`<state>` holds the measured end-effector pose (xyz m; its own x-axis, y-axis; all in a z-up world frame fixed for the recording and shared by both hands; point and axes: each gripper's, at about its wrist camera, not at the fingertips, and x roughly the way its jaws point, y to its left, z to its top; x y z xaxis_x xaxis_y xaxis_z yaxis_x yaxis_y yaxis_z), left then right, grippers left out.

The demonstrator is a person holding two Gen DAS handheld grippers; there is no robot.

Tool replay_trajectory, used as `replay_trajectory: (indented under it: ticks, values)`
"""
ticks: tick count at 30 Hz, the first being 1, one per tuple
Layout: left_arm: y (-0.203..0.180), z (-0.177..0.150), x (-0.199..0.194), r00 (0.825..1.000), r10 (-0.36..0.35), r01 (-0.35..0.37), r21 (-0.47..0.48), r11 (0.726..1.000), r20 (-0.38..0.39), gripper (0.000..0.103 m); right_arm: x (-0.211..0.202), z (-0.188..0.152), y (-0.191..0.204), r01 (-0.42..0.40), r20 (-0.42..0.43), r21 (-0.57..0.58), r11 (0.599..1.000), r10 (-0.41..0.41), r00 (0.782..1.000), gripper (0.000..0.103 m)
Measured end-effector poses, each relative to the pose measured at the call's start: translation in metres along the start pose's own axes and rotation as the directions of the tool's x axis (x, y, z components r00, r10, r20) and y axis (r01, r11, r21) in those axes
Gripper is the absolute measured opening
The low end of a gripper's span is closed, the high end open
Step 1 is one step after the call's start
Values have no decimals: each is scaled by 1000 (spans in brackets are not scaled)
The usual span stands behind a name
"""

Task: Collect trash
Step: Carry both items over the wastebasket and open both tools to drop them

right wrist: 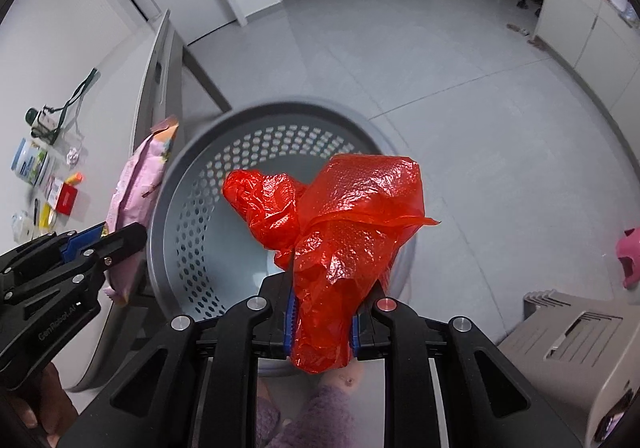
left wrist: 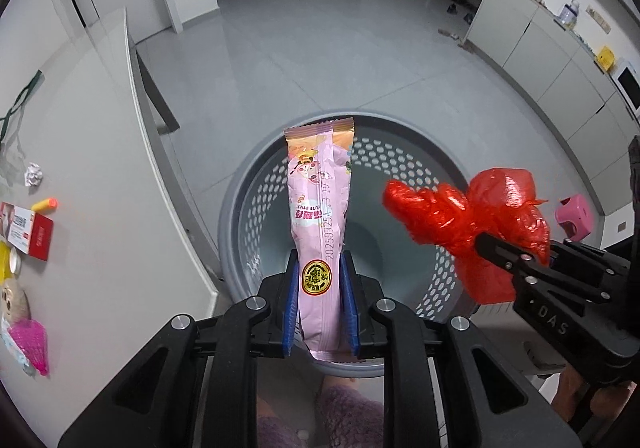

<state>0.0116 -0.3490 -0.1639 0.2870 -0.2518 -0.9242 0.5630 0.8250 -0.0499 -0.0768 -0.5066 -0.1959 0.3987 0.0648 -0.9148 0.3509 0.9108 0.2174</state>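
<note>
Left tool (left wrist: 320, 288) pinching pink wrapper (left wrist: 320, 204), right tool (right wrist: 322, 312) pinching red bag (right wrist: 340, 224), both above grey basket (right wrist: 280, 140)

A home: pale tiled floor (left wrist: 304, 48), white cabinets (left wrist: 532, 48) carrying a microwave (left wrist: 628, 82), a pink child's stool (left wrist: 574, 218), and, dimly beyond, what may be a living room.

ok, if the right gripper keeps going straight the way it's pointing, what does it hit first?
Probably the grey basket. The right gripper, shut on the red plastic bag, points down into the basket's open mouth, so the bag's tip would likely meet the inside wall or bottom first. Depth is unclear; nothing else shows in that line.
</note>
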Motion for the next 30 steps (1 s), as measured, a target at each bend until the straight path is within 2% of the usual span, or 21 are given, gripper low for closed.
replay_trajectory:
  ticks: [3,6,8,10,12,20,30]
  values:
    - [0,0,4,1000,12,-12,-9,1000,-10,22,3,2,3,-14,-5,-10,1000,14,1000,18]
    - [1,2,4,1000,20,-20,-17,1000,-10,28,8,6,-1,-25,-8,-14,1000,25,1000,22]
    - [-1,3,2,1000,25,-25,-26,999,-13,34,9,7,-5,-27,-5,-19,999,27,1000,28]
    - [2,1,0,999,30,-31,-36,999,-10,50,7,8,-6,-33,2,-25,999,33,999,43]
    - [-1,1,-2,999,37,-37,-46,998,2,58,6,11,-4,-34,14,-28,999,34,999,52]
    - [-2,0,-7,999,48,-47,-66,997,15,58,2,11,-10,-35,22,-27,999,35,999,52]
    - [10,3,-26,997,63,-58,-91,994,47,68,-10,9,-9,-43,22,-28,999,44,999,53]
